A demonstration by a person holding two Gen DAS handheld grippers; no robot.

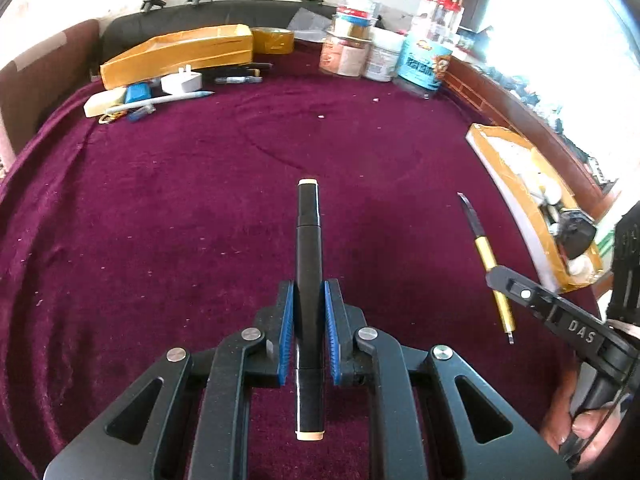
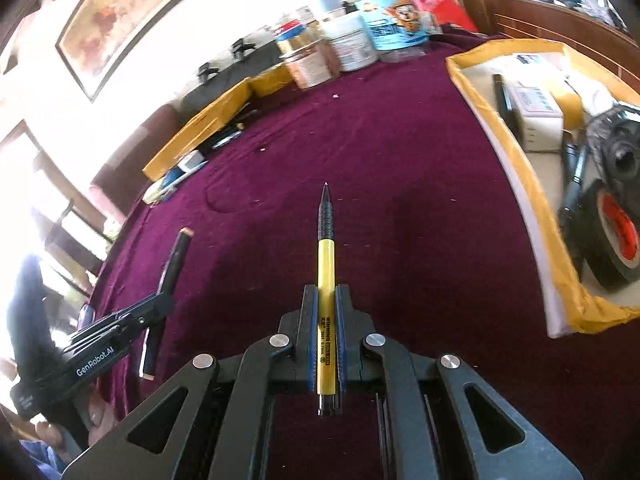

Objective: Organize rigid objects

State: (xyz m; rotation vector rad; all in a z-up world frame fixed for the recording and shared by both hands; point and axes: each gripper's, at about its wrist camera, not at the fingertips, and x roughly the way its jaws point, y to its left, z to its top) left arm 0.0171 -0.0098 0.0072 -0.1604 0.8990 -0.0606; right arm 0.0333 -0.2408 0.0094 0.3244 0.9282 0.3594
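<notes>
Holding one writing tool in each gripper above the maroon cloth [image 1: 180, 200], both lifted clear.

Left gripper [image 1: 308, 300] is clamped on a black marker [image 1: 308, 240] gripped near mid-barrel, cream end caps showing at both ends, so it sits balanced along the fingers. Right gripper [image 2: 326, 308] is clamped on a yellow pen [image 2: 326, 264], tip pointing forward, likewise held around the middle. Yellow-taped tray [image 2: 532, 208] at right already holds a tape roll, a box and other hardware; a second taped tray [image 1: 180, 54] lies at the far left beside loose pens, a charger plug and an eraser. Judgement: both items are mid-carry, and the lengthwise grip should let them slide flat into a tray.
</notes>
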